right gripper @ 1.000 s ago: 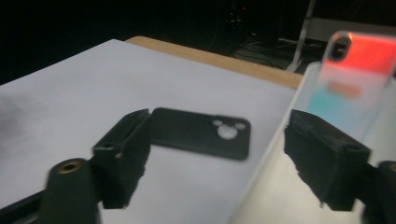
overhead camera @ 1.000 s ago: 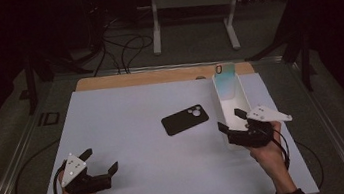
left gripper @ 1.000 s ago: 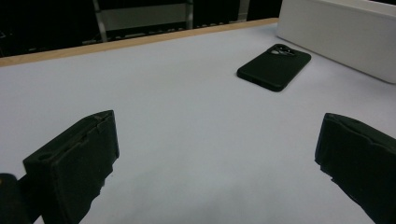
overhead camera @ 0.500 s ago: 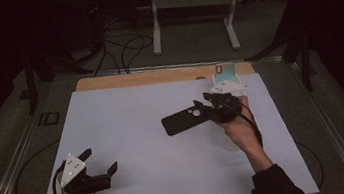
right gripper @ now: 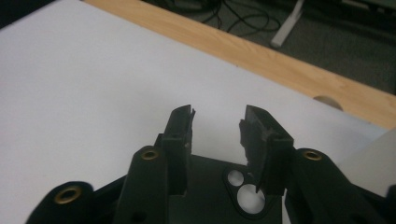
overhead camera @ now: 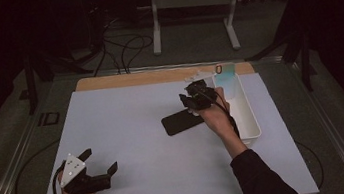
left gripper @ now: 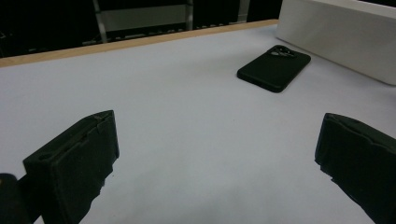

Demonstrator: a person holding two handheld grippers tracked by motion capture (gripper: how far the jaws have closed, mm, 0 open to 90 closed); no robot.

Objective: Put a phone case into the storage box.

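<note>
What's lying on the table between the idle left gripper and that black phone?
Nothing: in the left gripper view, only bare white tabletop stretches from the left gripper to the phone.

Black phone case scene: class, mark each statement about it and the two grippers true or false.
1. The black phone case lies flat on the white table. True.
2. The left gripper holds the case. False: its jaws stand open and empty, well apart from it.
3. The case sits inside the white bin. False: it lies beside the bin.
4. The right gripper is at the case's camera end. True; its jaws have just been closing, with that end between them and a gap left.
</note>
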